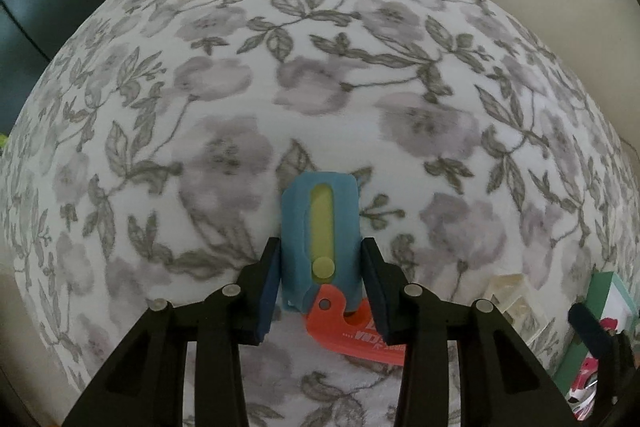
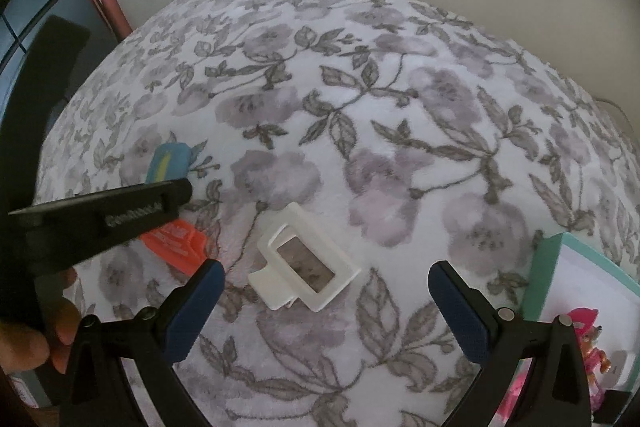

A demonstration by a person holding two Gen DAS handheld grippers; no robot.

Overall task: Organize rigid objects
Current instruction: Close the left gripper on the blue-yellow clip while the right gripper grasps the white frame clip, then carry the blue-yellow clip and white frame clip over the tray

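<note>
My left gripper (image 1: 320, 251) is shut on a blue tool (image 1: 320, 211) with a yellow slider; both pads press its sides. An orange part (image 1: 352, 331) with white lettering sticks out from its near end, low over the floral blanket (image 1: 320, 87). From the right wrist, the blue tool (image 2: 168, 159) and orange part (image 2: 176, 239) show on either side of the left gripper's black finger (image 2: 108, 215). My right gripper (image 2: 326, 269) stands open just above a white rectangular frame clip (image 2: 304, 263) lying flat on the blanket, with nothing touching its pads.
A teal-edged box (image 2: 560, 267) with a pink toy figure (image 2: 588, 335) stands at the right, close to the right finger. The same box (image 1: 612, 291) and the white clip (image 1: 512, 299) show at the left view's lower right. A hand (image 2: 40, 339) holds the left gripper.
</note>
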